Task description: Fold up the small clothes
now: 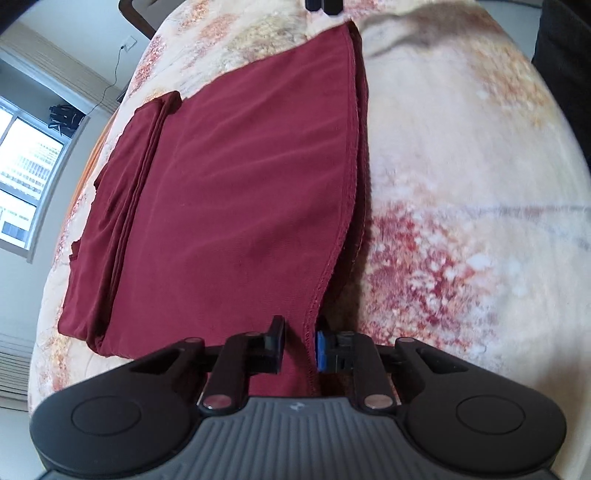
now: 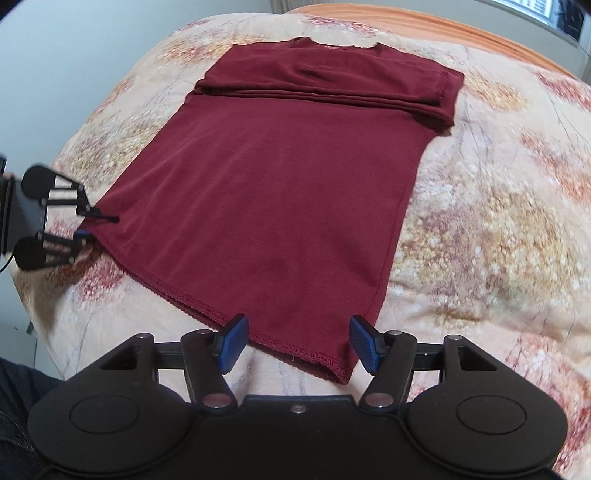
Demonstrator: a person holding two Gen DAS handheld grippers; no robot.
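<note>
A dark red T-shirt (image 2: pixel 280 177) lies flat on a floral blanket (image 2: pixel 480 229), its sleeves folded in across the chest at the far end. It also shows in the left wrist view (image 1: pixel 236 192). My left gripper (image 1: pixel 300 345) has its jaws part open around the hem corner of the shirt, fabric between the fingers. It also shows at the left edge of the right wrist view (image 2: pixel 92 227). My right gripper (image 2: pixel 297 341) is open, its blue pads (image 2: pixel 233 341) on either side of the other hem corner, just above the cloth.
The blanket covers a bed with an orange sheet (image 2: pixel 406 18) at the far edge. A window (image 1: pixel 22 173) and a wall socket with a cable (image 1: pixel 127 46) are to the left. The right gripper's tips (image 1: pixel 323 5) show at the top of the left wrist view.
</note>
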